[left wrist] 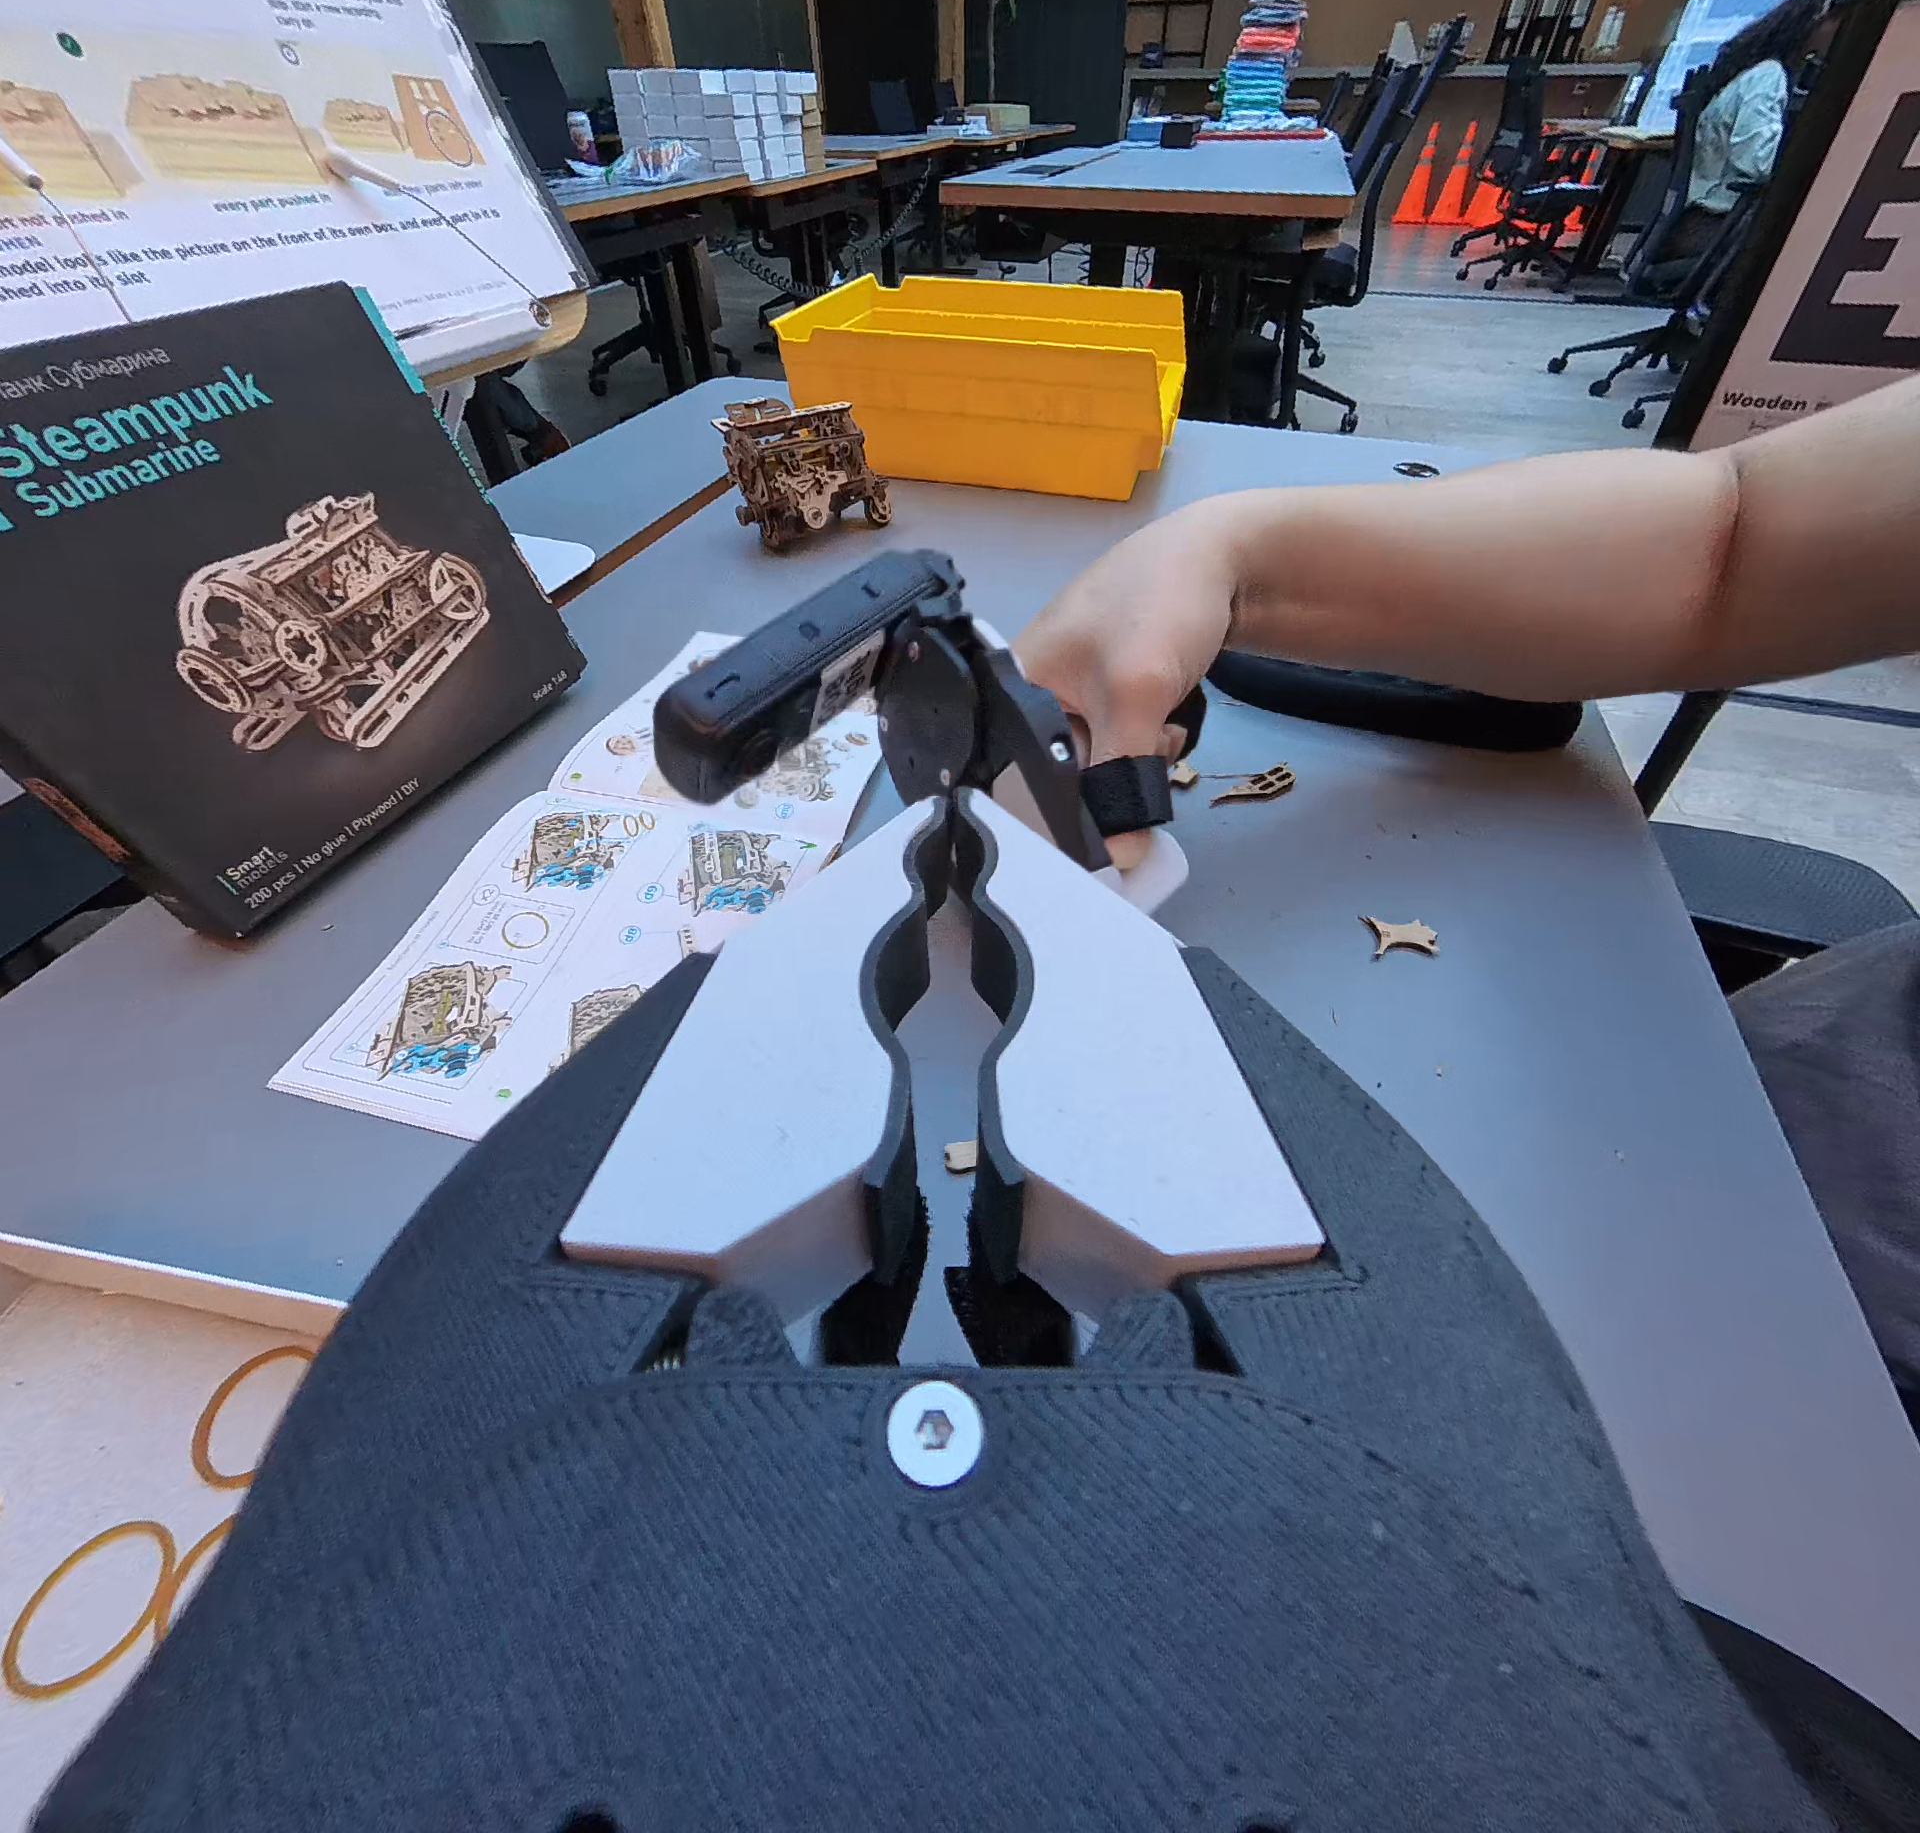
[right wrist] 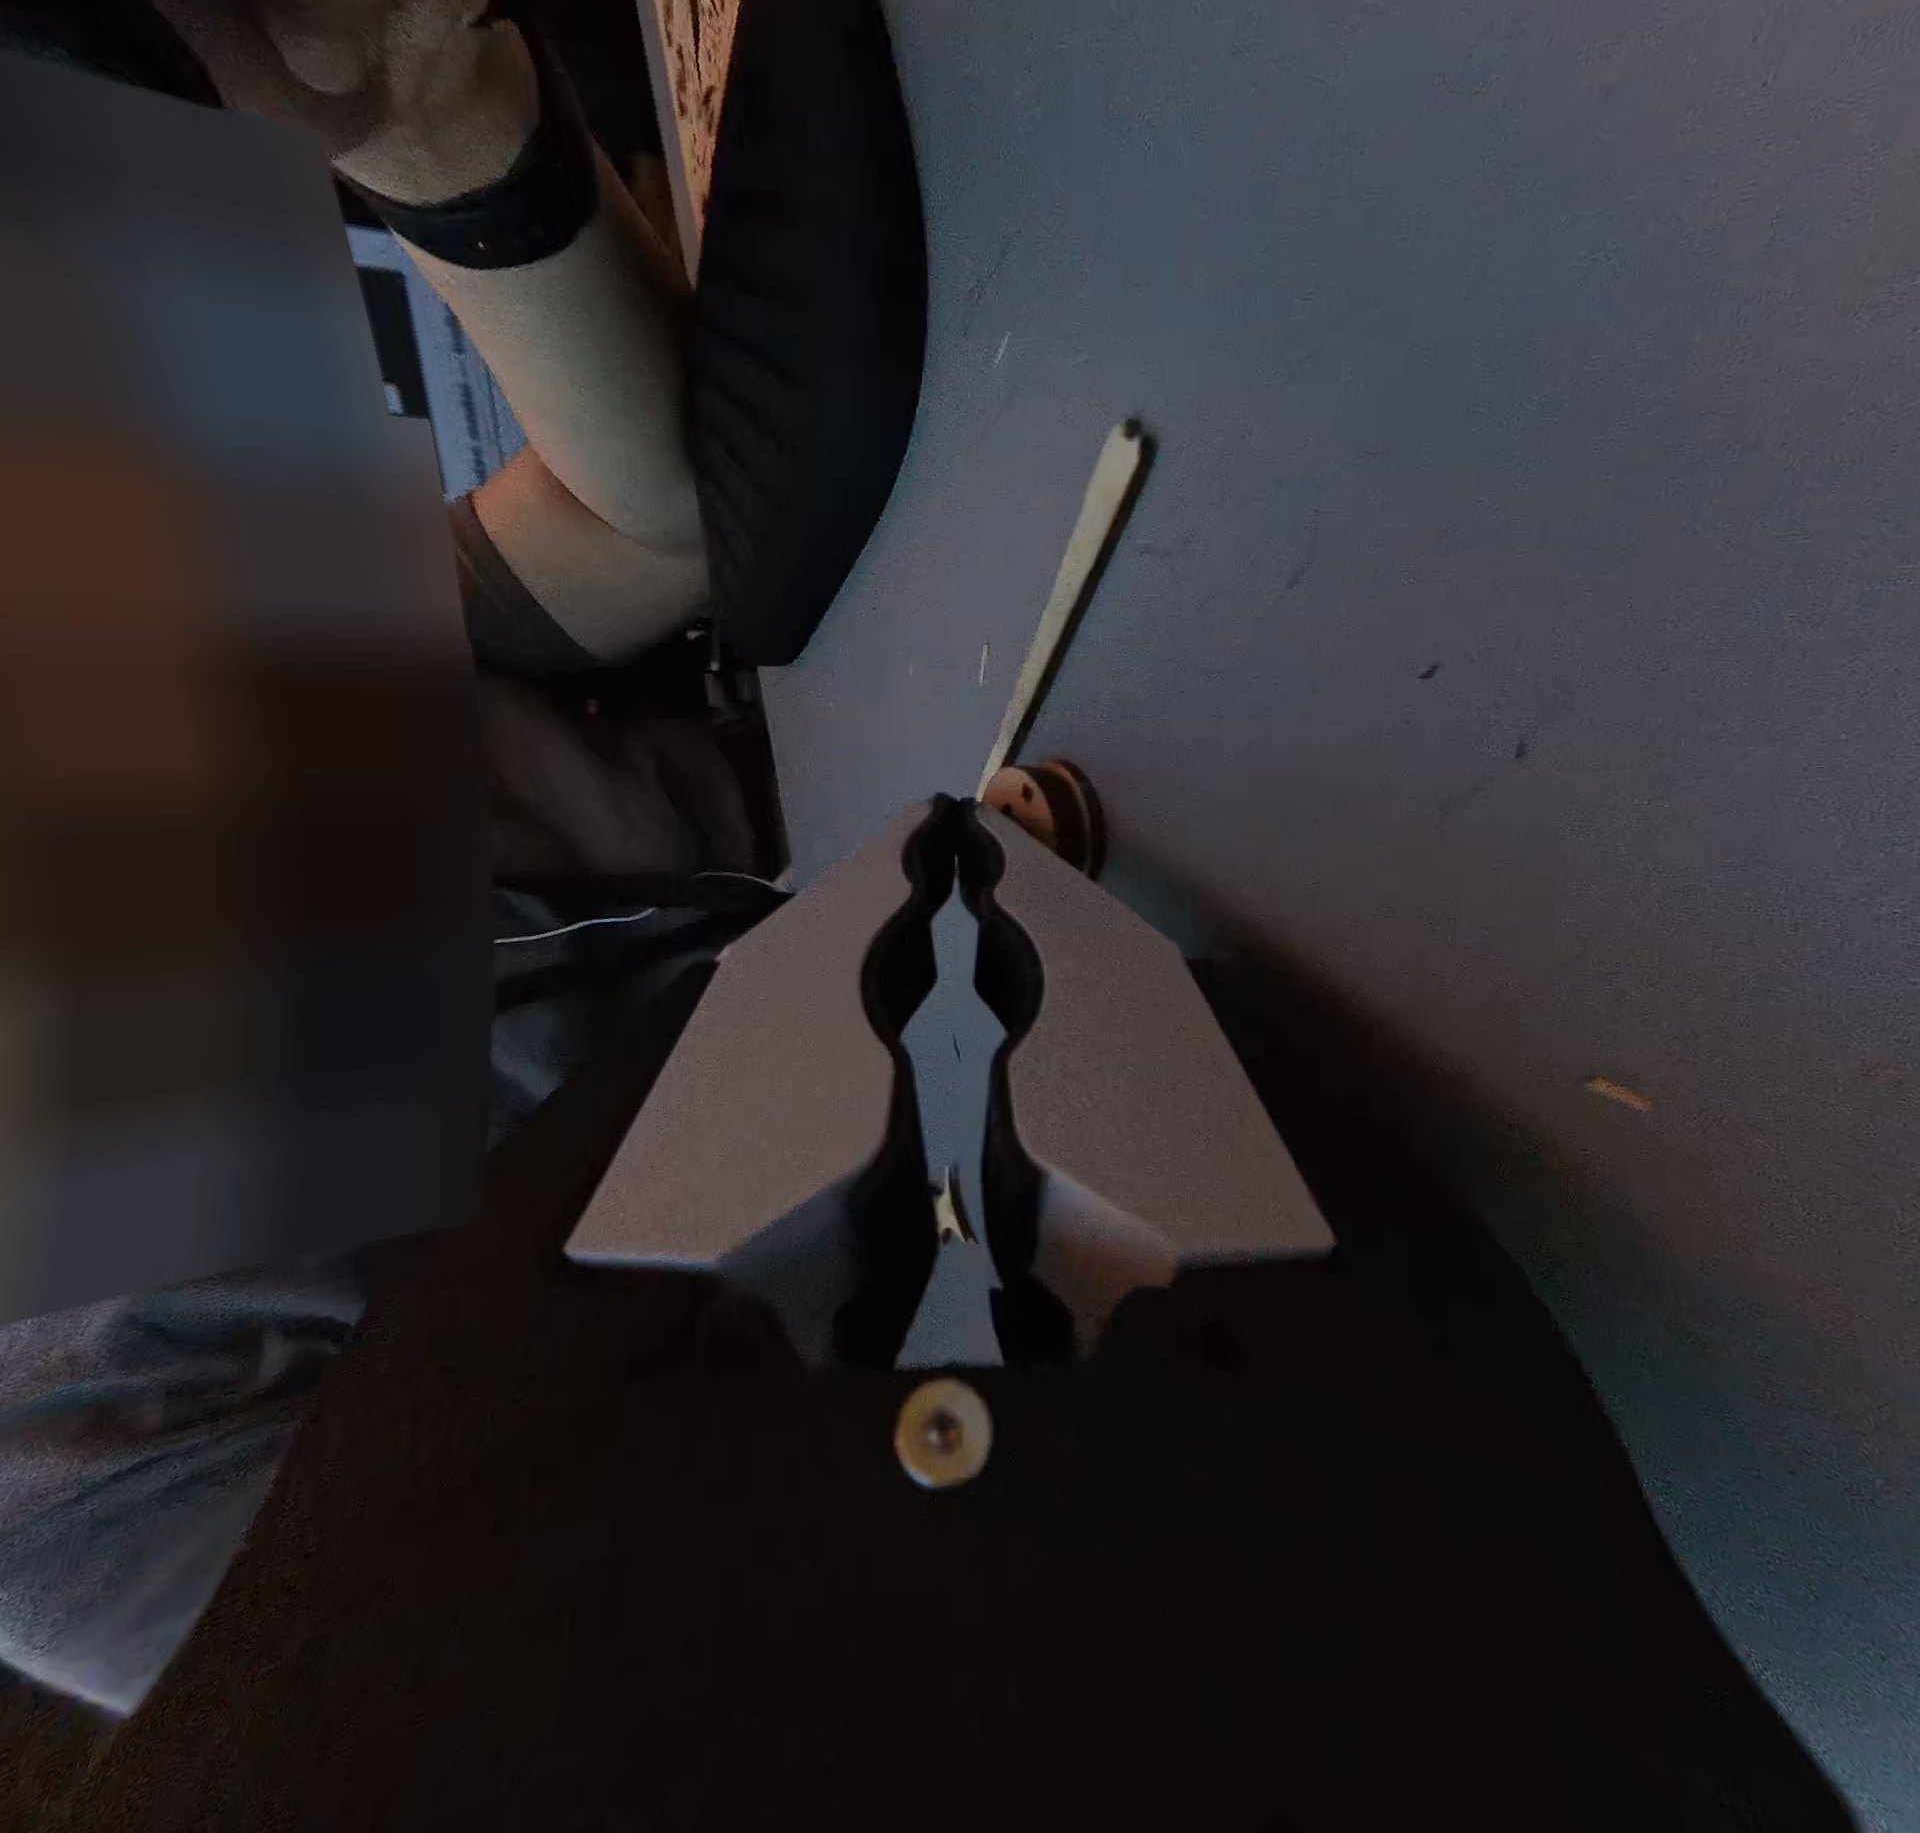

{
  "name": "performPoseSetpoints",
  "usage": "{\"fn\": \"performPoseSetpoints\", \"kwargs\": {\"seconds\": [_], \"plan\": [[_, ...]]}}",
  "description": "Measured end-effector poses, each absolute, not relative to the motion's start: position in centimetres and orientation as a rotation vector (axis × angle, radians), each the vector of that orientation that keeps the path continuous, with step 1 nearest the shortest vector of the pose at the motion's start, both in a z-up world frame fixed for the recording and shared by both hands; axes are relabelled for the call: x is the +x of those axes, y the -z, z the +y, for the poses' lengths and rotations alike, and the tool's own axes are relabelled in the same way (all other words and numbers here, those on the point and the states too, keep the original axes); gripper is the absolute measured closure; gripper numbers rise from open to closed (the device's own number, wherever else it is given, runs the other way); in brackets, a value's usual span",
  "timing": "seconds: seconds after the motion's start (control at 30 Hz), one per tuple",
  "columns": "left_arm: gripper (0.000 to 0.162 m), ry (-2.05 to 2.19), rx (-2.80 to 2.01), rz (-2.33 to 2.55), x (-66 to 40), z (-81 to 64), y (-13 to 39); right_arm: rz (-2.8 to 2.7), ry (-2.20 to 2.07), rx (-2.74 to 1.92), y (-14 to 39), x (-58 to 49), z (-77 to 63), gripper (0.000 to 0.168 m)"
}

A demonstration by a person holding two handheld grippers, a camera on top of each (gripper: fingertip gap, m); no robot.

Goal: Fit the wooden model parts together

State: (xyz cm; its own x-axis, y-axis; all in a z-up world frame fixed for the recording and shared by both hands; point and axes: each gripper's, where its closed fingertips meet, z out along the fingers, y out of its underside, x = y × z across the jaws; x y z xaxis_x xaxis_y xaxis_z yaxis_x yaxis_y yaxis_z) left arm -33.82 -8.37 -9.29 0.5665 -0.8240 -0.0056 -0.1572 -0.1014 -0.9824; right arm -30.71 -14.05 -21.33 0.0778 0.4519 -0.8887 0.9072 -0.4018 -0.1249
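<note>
While the grey counter (left wrist: pixel 1351 1108) carries everything, the biggest thing on it is a dark model box (left wrist: pixel 260 599) standing tilted at the far left, with a yellow bin (left wrist: pixel 987 391) behind the middle and an open instruction booklet (left wrist: pixel 540 942) lying flat beside the box. Between box and bin stands a finished wooden model (left wrist: pixel 800 469). The left hand-held gripper (left wrist: pixel 951 817) hovers above the booklet's edge, its tips nearly touching and holding nothing. The right hand-held gripper (left wrist: pixel 1148 869), held in a hand (left wrist: pixel 1132 651), points down at the counter just beyond it; in its own view the tips (right wrist: pixel 954 822) are closed against a round wooden disc (right wrist: pixel 1055 807), though whether they pinch it is unclear. A thin pale stick (right wrist: pixel 1075 588) lies touching that disc. Small wooden scraps (left wrist: pixel 1403 936) are scattered nearby.
</note>
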Motion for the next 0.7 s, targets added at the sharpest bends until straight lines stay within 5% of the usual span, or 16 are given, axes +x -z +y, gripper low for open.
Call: {"fn": "performPoseSetpoints", "kwargs": {"seconds": [0.07,0.13,0.2,0.27,0.33,0.43,0.5,0.57,0.63,0.7], "plan": [[0.162,0.680,-1.598,0.849,-34.0,-8.4,9.2,1.372,1.562,1.691,16.6,-31.7,-15.5,0.168],[0.162,0.692,-1.589,0.838,-34.1,-8.4,8.9,1.458,1.235,1.835,21.6,-29.9,-14.6,0.166],[0.162,0.700,-1.590,0.834,-34.1,-8.4,8.9,1.344,1.264,1.875,21.2,-30.5,-14.3,0.168],[0.162,0.686,-1.593,0.833,-34.3,-8.3,9.0,1.386,1.588,1.618,15.5,-31.4,-16.4,0.168],[0.162,0.699,-1.590,0.824,-34.4,-8.2,8.9,1.556,1.184,1.861,22.0,-30.0,-15.1,0.165],[0.162,0.703,-1.591,0.822,-34.4,-8.2,9.1,1.442,1.263,1.860,20.9,-30.7,-15.2,0.168],[0.162,0.700,-1.592,0.819,-34.5,-8.1,9.1,1.469,1.573,1.621,15.8,-31.7,-17.4,0.168],[0.162,0.716,-1.589,0.813,-34.5,-8.1,9.1,1.424,1.252,1.839,21.4,-31.0,-15.8,0.168],[0.162,0.717,-1.593,0.817,-34.4,-8.1,9.2,1.410,1.263,1.856,21.1,-31.0,-15.5,0.168],[0.162,0.707,-1.593,0.823,-34.4,-8.1,9.2,1.454,1.565,1.675,16.1,-32.0,-16.5,0.168]]}}
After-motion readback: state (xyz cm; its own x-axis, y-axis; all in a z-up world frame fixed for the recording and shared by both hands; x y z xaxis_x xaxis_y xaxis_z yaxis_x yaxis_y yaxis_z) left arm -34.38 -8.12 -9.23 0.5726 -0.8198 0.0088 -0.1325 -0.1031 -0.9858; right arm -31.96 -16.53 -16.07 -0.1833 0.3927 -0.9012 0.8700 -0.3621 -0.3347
